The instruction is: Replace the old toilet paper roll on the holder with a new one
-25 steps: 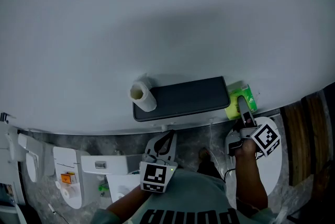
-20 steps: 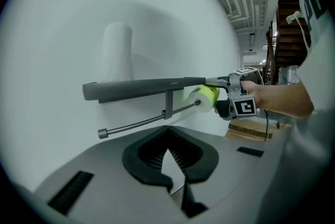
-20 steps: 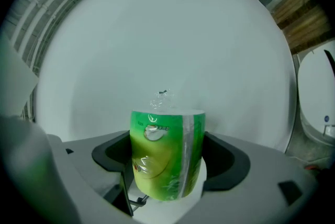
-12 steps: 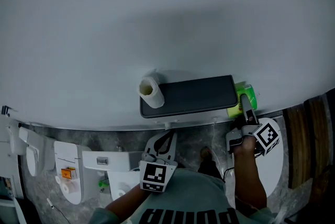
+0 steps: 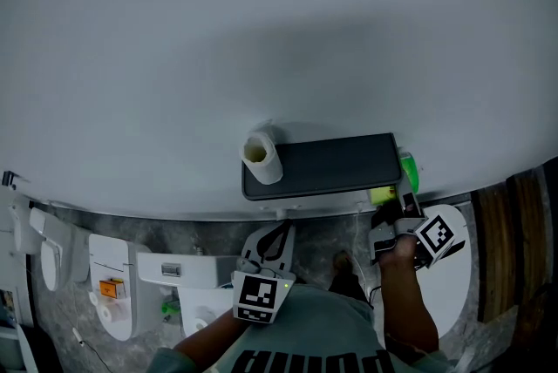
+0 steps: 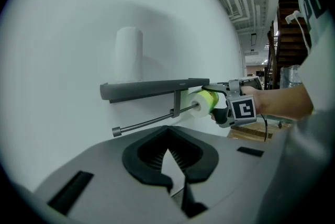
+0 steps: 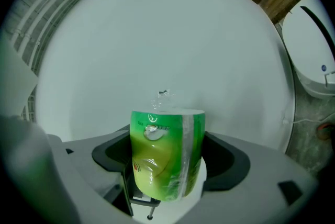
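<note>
White wall point(image 5: 261, 31) behind. Right tongs point(image 5: 397, 204) pinch wrapped toilet paper roll point(image 7: 166, 155); we judge it light, squashy, film-slick: grip mid-body. Left tongs point(image 6: 175, 191) pressed together.

New roll point(image 7: 166, 152): glossy, crinkled green plastic film over white paper. The old roll point(image 5: 266, 166) at the shelf's left end is bare matt paper. Holder shelf point(image 5: 327, 164) is dark, matt and smooth; the rod point(image 6: 152, 122) under it looks like grey satin metal. Wall point(image 5: 261, 31) smooth matt white, floor point(image 5: 209, 233) mottled grey stone-look, wood planks point(image 5: 506, 249) far right.
</note>
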